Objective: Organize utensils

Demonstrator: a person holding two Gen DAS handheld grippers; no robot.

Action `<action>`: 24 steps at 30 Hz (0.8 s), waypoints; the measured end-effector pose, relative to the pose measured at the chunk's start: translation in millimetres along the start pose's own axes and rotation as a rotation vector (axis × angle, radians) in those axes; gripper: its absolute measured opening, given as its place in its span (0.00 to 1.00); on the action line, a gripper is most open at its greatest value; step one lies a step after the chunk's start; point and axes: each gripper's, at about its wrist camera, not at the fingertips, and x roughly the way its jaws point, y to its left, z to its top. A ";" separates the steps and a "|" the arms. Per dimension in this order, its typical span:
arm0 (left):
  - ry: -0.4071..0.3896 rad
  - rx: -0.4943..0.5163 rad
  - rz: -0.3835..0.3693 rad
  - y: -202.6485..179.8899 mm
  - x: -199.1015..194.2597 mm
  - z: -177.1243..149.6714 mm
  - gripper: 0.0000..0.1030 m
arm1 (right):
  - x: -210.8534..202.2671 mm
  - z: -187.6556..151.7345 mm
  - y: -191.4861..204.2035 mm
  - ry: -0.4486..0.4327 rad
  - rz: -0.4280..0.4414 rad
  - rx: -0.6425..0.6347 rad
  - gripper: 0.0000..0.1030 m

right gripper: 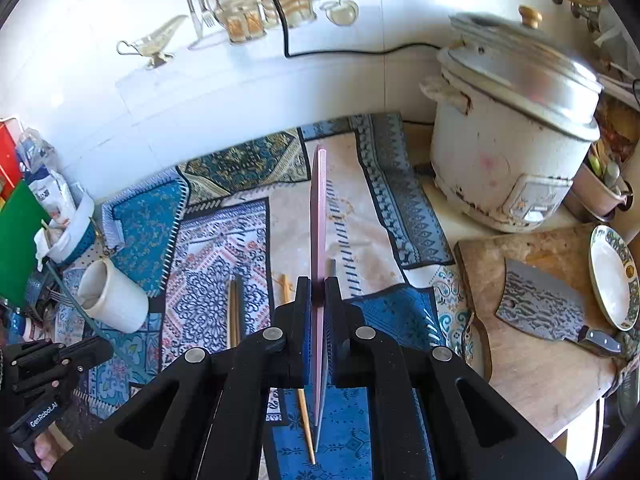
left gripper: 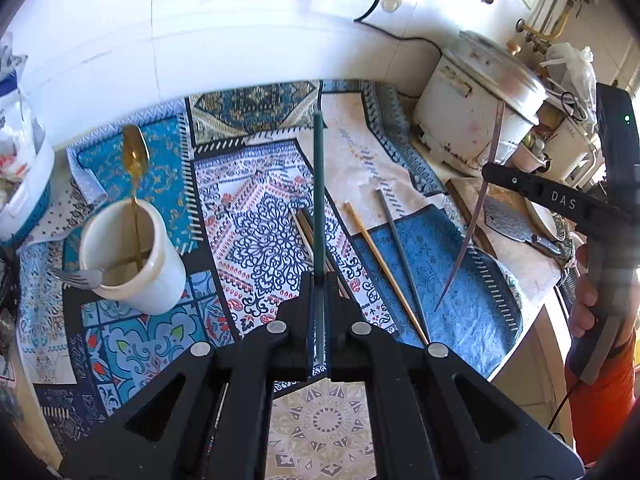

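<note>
**Two chopsticks up, one cup to reach**

While both tongs are clamped shut on a chopstick each, we judge the step to be carrying them to the white cup (left gripper: 132, 258), which sits at about nine o'clock in the left wrist view with a gold spoon (left gripper: 135, 160) and a fork (left gripper: 76, 278) already in it. The left gripper (left gripper: 319, 280) pinches a green chopstick (left gripper: 319, 184); the right gripper (right gripper: 319, 284) pinches a pink chopstick (right gripper: 319, 216). To do it well, we tip each stick steeply and enter the cup mouth clear of the spoon — one at a time, so the tongs don't collide. More chopsticks (left gripper: 386, 264) lie loose on the patterned cloth (left gripper: 256, 208) near centre. At two o'clock stands a rice cooker (right gripper: 508, 140), at four o'clock a cleaver (right gripper: 540, 308) — both well apart from our path.
</note>
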 end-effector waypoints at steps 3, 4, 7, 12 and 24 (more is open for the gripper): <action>-0.025 0.001 -0.005 -0.9 -11.9 0.5 0.00 | -11.7 5.2 9.5 -0.033 0.010 -0.019 0.06; -0.035 0.000 -0.006 -1.0 -16.3 0.7 0.00 | -14.8 7.3 12.2 -0.042 0.015 -0.023 0.06; -0.071 0.001 -0.002 -0.8 -31.0 2.9 0.00 | -23.8 11.7 21.8 -0.072 0.026 -0.038 0.06; -0.083 -0.004 0.028 4.3 -41.9 6.1 0.00 | -33.3 16.4 34.7 -0.104 0.051 -0.057 0.06; 0.089 -0.159 0.080 50.2 6.5 -18.1 0.32 | -35.4 15.8 33.6 -0.105 0.075 -0.064 0.06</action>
